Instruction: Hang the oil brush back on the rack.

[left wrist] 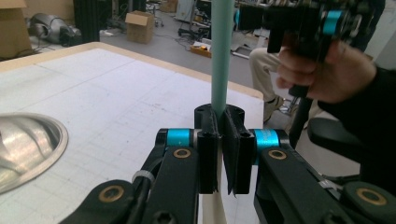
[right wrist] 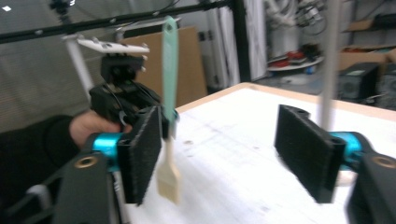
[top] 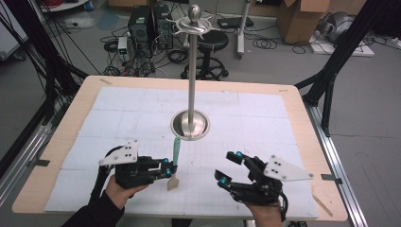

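High view: a mint-green-handled brush with a pale cream head is held upright near the table's front, just before the round steel base of a tall metal stand — its handle is clamped between the closed jaws of the left gripper. The right gripper is seen well apart, jaws spread wide and empty, above the white gridded mat.

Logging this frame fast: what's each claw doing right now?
Left claw: shut on the green-handled brush, held upright.
Right claw: open, holding nothing.
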A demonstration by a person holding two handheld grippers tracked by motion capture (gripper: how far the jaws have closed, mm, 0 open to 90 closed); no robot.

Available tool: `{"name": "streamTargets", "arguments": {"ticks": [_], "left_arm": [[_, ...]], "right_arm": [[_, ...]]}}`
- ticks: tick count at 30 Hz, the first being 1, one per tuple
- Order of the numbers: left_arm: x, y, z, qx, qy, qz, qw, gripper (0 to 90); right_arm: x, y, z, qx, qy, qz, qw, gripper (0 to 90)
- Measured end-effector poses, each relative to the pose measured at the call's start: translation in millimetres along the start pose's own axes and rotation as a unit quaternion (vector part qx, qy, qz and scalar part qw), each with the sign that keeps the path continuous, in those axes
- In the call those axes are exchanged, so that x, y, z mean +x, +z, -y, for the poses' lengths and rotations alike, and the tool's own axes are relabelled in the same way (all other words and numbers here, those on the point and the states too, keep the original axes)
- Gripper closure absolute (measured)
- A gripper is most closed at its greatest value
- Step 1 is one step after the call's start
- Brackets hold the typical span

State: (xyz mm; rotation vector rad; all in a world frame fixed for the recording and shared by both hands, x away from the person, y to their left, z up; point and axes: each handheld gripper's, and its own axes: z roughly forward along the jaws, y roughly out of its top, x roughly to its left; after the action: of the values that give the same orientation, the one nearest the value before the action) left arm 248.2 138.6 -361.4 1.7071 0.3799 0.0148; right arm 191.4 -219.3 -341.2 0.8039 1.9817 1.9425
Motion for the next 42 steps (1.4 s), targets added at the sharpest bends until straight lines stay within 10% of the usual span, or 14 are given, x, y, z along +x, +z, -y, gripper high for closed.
{"name": "streamTargets", "arguments": {"ticks": [7,14,42], "left_arm": [[14.3,10.8,-37.2,-0.003,0.004,-0.002,1.0000,84.3],[24.1,19.1,-64.1,-0.011,0.008,-0.001,0.9999,84.4],[68.3,51.0,-164.1,-0.025,-0.015,-0.026,0.9993,84.4]], "right_arm": [[-21.8,-24.4,13.7,0.001,-0.006,0.091,0.9959,18.0],[-31.9,-36.3,20.4,-0.006,-0.008,0.120,0.9927,17.0],[-37.2,-35.2,23.9,-0.004,-0.005,0.113,0.9936,17.1]]}}
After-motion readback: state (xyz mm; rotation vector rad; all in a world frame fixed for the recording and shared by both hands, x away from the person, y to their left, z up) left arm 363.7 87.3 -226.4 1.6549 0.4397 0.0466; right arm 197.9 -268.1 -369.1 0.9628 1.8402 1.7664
